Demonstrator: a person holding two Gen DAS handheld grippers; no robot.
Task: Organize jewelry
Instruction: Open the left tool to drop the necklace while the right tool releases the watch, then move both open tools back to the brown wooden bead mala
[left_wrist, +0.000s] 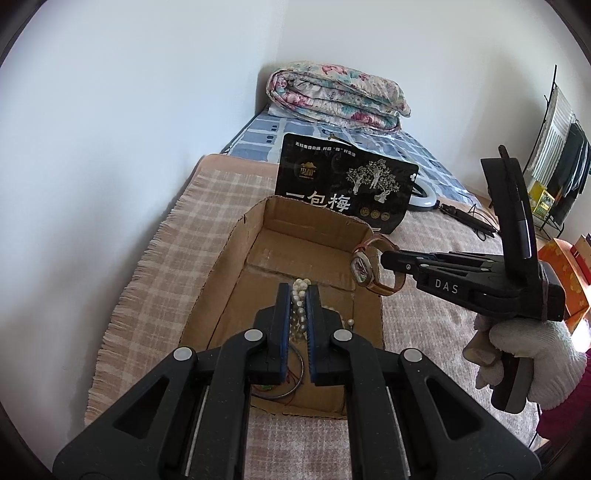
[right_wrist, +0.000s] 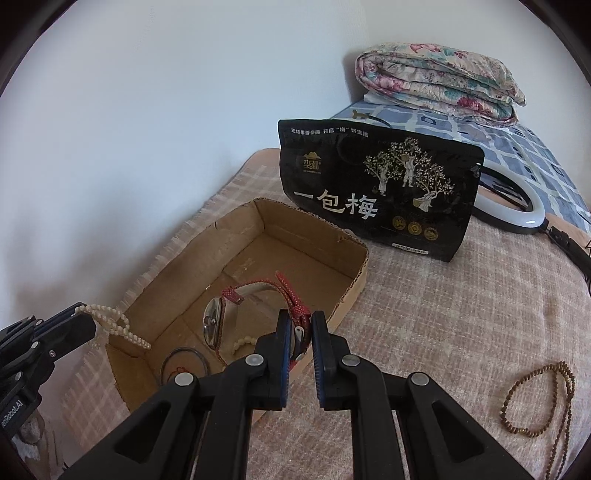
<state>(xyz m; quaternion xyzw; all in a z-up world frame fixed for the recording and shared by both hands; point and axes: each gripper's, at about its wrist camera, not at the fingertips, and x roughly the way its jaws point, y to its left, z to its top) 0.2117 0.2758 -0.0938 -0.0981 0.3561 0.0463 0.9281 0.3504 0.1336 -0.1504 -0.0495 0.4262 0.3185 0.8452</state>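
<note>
Jewelry is in both my grippers at once, so the job here is two clean drops into the cardboard box (right_wrist: 354, 273) rather than a tangle. My left gripper (left_wrist: 298, 295) is clenched on the pearl strand (left_wrist: 299, 295), which hangs between its blue pads above the near end of the box; from the right wrist view the same pearls droop in loops off the tips, just over the box's near corner. My right gripper (right_wrist: 299, 325) is clamped on the red strap of the watch (right_wrist: 214, 325), whose face dangles over the box interior near the right wall. Inside already lie a thin bangle (right_wrist: 184, 360) with a red thread and a short run of white beads (right_wrist: 242, 343). I judge the best order is one at a time: lower the watch until its face is close to the cardboard floor before I let go, so that it does not land hard on the glass or on the bangle. Then I bring the pearls down into a free patch further back, let them pool, and open slowly, since loops may snag on a pad. A brown bead necklace (right_wrist: 535, 402) waits on the blanket (right_wrist: 461, 314), well apart to the right, for later.
</note>
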